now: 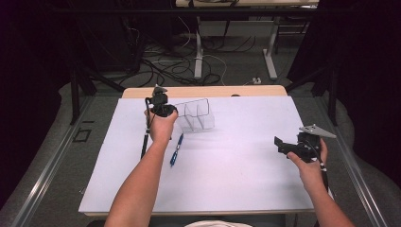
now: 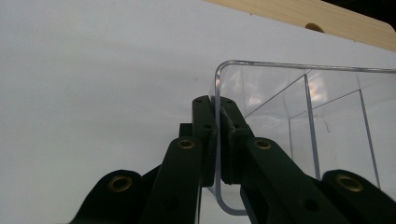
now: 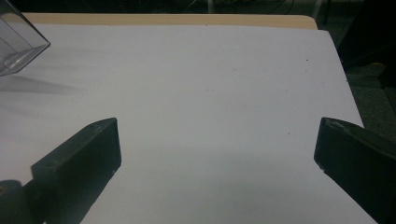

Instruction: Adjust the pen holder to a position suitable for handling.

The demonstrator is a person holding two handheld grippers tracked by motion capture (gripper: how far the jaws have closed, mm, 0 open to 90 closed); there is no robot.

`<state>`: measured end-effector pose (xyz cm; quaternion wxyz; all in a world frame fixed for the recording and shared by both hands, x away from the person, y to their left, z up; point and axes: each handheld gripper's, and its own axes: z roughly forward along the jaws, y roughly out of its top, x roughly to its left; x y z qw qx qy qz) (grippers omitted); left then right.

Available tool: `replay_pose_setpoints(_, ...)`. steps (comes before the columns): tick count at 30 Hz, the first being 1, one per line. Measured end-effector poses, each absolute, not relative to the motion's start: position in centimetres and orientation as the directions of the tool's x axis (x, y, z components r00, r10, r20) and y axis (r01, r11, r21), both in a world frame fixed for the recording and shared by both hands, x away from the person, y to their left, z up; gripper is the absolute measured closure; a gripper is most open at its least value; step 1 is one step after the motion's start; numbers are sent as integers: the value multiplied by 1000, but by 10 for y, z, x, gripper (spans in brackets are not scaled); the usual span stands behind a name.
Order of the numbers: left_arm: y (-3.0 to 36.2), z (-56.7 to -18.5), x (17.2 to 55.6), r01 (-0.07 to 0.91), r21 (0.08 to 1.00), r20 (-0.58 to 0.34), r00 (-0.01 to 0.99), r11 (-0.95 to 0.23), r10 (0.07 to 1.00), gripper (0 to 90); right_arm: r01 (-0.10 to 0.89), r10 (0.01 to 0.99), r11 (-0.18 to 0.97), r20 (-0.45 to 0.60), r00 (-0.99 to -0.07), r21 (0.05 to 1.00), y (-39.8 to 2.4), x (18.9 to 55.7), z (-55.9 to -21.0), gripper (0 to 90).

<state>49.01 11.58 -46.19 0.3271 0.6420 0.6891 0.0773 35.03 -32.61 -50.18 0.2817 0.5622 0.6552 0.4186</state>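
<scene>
At table (image 1: 227,189) far-left: left claw (image 2: 217,116) pinched on clear organizer (image 1: 196,116) end wall, bin's long axis running right from grip. Blue pen (image 1: 176,150) just beside it, near side. Right claw (image 3: 217,154) wide, empty, well apart.

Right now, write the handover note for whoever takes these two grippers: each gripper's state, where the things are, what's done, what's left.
Left gripper: shut on the end wall of the clear acrylic organizer, at the far left of the white sheet.
Right gripper: open, nothing between its jaws, held at the right side of the sheet.
Blue pen: lying flat on the sheet, just in front of the organizer, beside the left forearm.
Done: organizer gripped.
Left: probably place the organizer, then put the pen in a compartment; none visibly holds anything yet.
</scene>
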Motion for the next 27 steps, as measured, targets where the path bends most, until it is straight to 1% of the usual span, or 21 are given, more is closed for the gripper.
replay_pose_setpoints(7, 107, -467, 491, 842, 515, -333, 25, 160, 942, 876, 502, 973, 17, 100, -206, 865, -325, 350, -502, 2)
replay_pose_setpoints(10, 104, -469, 491, 847, 508, -332, 22, 159, 943, 875, 491, 974, 13, 100, -203, 871, -325, 352, -503, 2)
replay_pose_setpoints(12, 102, -470, 491, 846, 509, -332, 21, 160, 943, 875, 508, 971, 14, 109, -212, 861, -324, 351, -503, 2)
replay_pose_setpoints(24, 97, -478, 491, 858, 482, -328, -9, 175, 945, 869, 506, 973, 13, 107, -207, 862, -324, 352, -504, 2)
replay_pose_setpoints(27, 94, -478, 491, 857, 488, -321, 4, 162, 947, 864, 505, 971, 19, 105, -216, 863, -325, 352, -504, 2)
